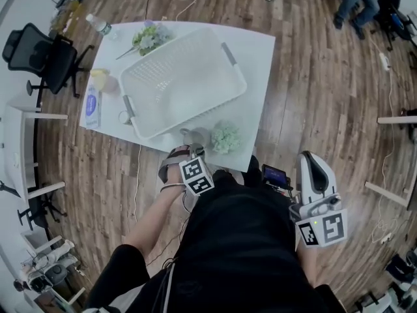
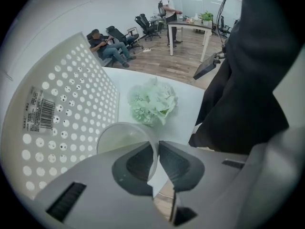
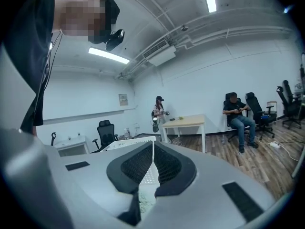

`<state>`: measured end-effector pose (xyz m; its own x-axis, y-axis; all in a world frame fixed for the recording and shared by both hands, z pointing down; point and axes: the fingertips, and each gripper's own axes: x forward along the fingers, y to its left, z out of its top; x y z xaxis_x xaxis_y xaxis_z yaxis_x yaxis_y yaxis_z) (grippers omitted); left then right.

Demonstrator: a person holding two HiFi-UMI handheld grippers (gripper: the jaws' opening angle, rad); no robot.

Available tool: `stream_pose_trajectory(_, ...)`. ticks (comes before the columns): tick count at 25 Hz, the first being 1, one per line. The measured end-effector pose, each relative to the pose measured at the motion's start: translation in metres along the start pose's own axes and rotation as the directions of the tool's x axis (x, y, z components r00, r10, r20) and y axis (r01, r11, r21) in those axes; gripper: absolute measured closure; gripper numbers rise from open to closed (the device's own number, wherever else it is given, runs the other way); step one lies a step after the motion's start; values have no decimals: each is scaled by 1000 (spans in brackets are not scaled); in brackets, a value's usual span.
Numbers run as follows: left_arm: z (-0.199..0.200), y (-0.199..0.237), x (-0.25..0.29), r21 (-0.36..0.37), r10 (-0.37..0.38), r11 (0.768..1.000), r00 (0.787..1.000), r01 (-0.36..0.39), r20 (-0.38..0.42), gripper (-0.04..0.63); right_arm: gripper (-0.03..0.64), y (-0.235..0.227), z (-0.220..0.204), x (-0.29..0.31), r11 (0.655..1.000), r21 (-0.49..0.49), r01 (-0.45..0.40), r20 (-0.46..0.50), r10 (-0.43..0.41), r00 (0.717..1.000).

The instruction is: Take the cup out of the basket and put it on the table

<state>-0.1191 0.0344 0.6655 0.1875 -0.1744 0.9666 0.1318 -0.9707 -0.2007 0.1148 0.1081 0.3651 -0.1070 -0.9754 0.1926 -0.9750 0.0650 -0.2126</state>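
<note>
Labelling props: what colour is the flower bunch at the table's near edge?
Pale green flower bunch, clearest in left gripper view.

**One cup, one basket, two bunches**

Two grippers: the left gripper (image 2: 157, 149) and the right gripper (image 3: 153, 151). One clear cup (image 2: 119, 135), its wall between the left fingers (image 2: 136, 163). One white basket (image 1: 195, 113) beside them. Two flower bunches: a green bunch (image 1: 226, 137) just beyond those fingers, a purplish bunch (image 1: 151, 38) far beyond. One bottle (image 1: 99, 25). One table (image 1: 254, 51).
</note>
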Motion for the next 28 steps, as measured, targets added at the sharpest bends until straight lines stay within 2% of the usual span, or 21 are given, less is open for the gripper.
stream_pose_trajectory(8, 2, 5, 8, 35, 2, 999, 999, 0, -41, 549, 591, -8, -1, -12, 1000, 14, 28, 11, -28, 1000)
stream_pose_trajectory(15, 3, 7, 8, 102, 63, 993, 996, -57, -62, 507, 591, -8, 1, -10, 1000, 16, 20, 18, -21, 1000)
stream_pose_trajectory(17, 4, 6, 7, 95, 56, 994, 997, -51, -60, 435, 591, -9, 2, -10, 1000, 15, 18, 18, -19, 1000)
stream_pose_trajectory(20, 2, 4, 6, 89, 51, 995, 997, -46, -55, 403, 591, -8, 1, -10, 1000, 14, 14, 16, -14, 1000)
stream_pose_trajectory(25, 5, 8, -5, 52, 73, 996, 997, -71, -34, 397, 591, -9, 2, -6, 1000, 10, 5, 14, -5, 1000)
stream_pose_trajectory(28, 13, 14, -24, 0, 116, 993, 993, -116, 8, 399, 591, -10, 4, -2, 1000, 0, -4, 15, 4, 1000)
